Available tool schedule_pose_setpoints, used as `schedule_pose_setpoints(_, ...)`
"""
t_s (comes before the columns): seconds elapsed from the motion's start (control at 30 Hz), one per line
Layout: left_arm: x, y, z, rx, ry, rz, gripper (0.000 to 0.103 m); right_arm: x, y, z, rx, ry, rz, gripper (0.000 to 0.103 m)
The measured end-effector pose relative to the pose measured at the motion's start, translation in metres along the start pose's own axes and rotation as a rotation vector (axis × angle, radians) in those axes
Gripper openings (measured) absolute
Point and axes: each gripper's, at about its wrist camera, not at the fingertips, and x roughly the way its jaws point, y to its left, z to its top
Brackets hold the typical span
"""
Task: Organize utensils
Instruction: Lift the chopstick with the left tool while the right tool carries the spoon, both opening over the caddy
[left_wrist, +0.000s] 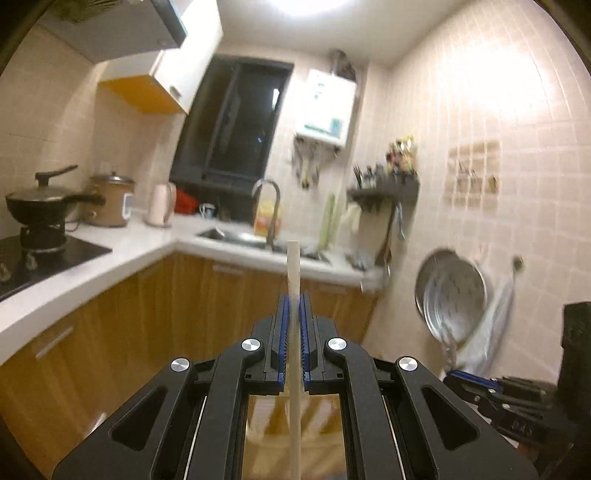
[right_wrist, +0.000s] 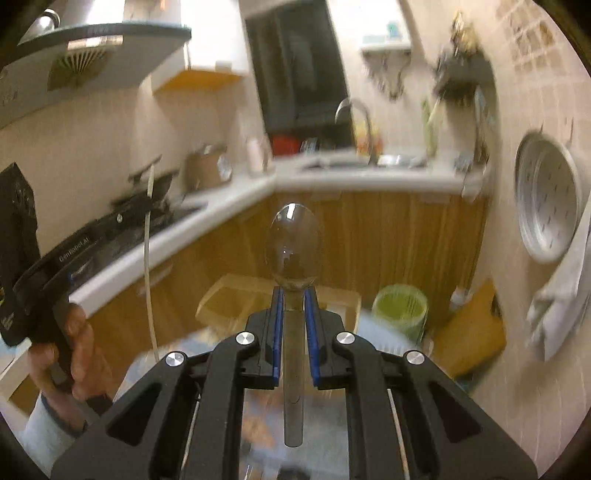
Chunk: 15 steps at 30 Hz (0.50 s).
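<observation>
Left gripper (left_wrist: 293, 306): closed tight on 1 white chopstick (left_wrist: 292, 266); the blue pads press it from both sides, and the stick runs straight along the fingers and sticks out past the tips. This grip probably keeps such a thin stick from rolling.
Right gripper (right_wrist: 293, 295): closed on the handle of a steel spoon (right_wrist: 293, 247), with only the handle's width between the pads. The bowl is free in front of the tips, its hollow toward the camera.
Person's hand (right_wrist: 79, 354): seen in the right wrist view, around the grip of the left tool.
Tray (right_wrist: 221, 299): a yellowish clear container below and beyond the spoon, blurred; I judge it may be the place for the utensils.
Green bin (right_wrist: 400, 308): on the floor, beside the tray.
Counter (left_wrist: 155, 240): farther, with sink and faucet (left_wrist: 271, 206).
Wall rack (left_wrist: 384, 188): above the counter's end, already with utensils; also a possible goal.
</observation>
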Motion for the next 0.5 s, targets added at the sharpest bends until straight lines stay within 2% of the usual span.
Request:
schedule_pose_setpoints(0.13, 0.026, 0.0, 0.008, -0.031, -0.068, 0.009, 0.004, 0.021, -0.002, 0.018, -0.001, -0.096, -0.069, 0.01)
schedule_pose_setpoints(0.3, 0.051, 0.005, 0.0, -0.026, -0.082, 0.036, 0.004, 0.058, -0.01, 0.011, 0.015, -0.124, -0.131, 0.01)
schedule_pose_setpoints(0.5, 0.073, 0.015, -0.02, -0.032, -0.059, 0.067, 0.004, 0.09, -0.026, -0.011, 0.04, -0.11, -0.141, 0.01)
